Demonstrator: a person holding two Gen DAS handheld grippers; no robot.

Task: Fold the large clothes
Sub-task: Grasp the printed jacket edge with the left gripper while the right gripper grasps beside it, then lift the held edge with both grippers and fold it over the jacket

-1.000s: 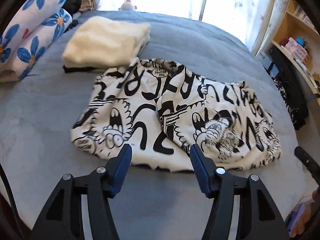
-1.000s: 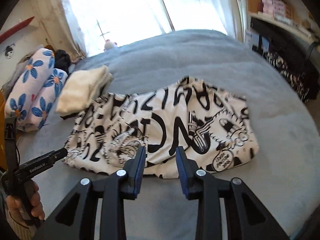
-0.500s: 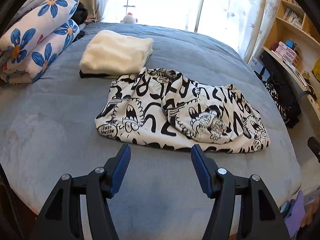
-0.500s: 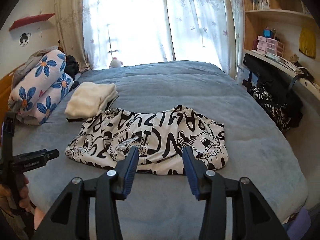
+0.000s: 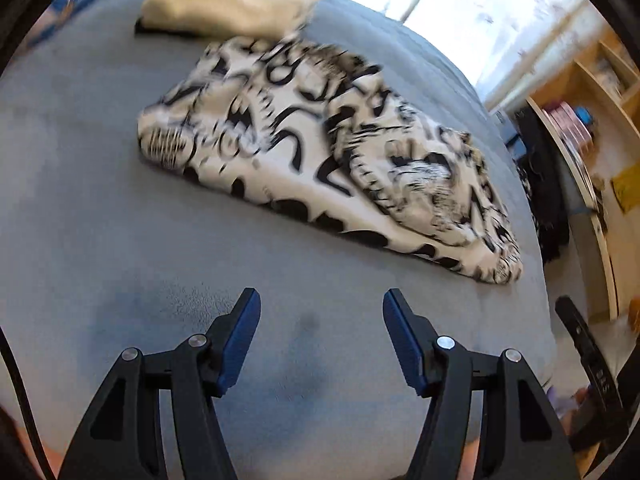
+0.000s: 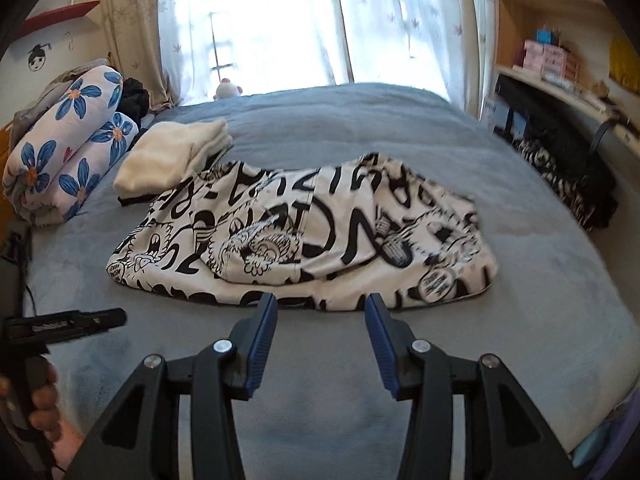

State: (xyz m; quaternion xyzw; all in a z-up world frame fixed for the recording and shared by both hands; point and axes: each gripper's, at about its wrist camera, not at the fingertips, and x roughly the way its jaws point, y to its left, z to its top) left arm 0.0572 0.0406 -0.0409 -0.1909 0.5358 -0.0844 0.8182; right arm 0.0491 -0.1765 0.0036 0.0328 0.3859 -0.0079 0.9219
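Lying folded ahead of both parted, empty tongs [image 5: 321, 300] [image 6: 321, 304], the printed garment [image 6: 304, 236] rests untouched

This is a bedroom in a home; a wide bed [image 6: 420, 128] with a grey-blue cover fills most of the view; rolled bedding with blue flowers [image 6: 68, 148] lies at its left side; thin patterned curtains [image 6: 400, 20] hang before a bright window; wooden shelves [image 6: 560, 32] with boxes and books stand at the right; a small soft toy [image 6: 228, 89] sits by the window.
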